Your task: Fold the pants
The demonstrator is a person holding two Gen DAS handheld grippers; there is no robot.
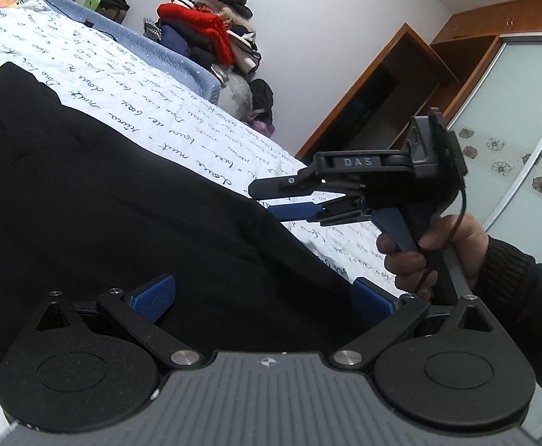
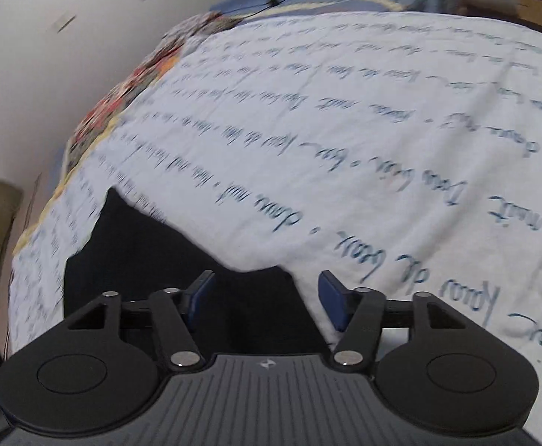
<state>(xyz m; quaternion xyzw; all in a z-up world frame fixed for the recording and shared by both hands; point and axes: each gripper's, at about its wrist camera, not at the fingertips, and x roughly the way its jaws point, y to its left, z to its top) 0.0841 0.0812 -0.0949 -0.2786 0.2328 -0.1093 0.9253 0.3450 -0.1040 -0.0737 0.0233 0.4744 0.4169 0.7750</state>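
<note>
Black pants (image 1: 122,193) lie spread on a white bedspread with blue script (image 1: 152,107). My left gripper (image 1: 263,299) is open, its blue pads wide apart just over the near part of the pants. My right gripper (image 1: 267,200) shows in the left wrist view at the pants' right edge, fingers apart and close to the cloth. In the blurred right wrist view the right gripper (image 2: 265,299) is open above a dark end of the pants (image 2: 152,245), with the bedspread (image 2: 345,130) beyond.
A heap of clothes (image 1: 211,33) sits past the bed's far blue edge. A wooden wardrobe (image 1: 389,89) with a frosted sliding door (image 1: 523,137) stands to the right. Patterned bedding (image 2: 129,89) lies along the wall side.
</note>
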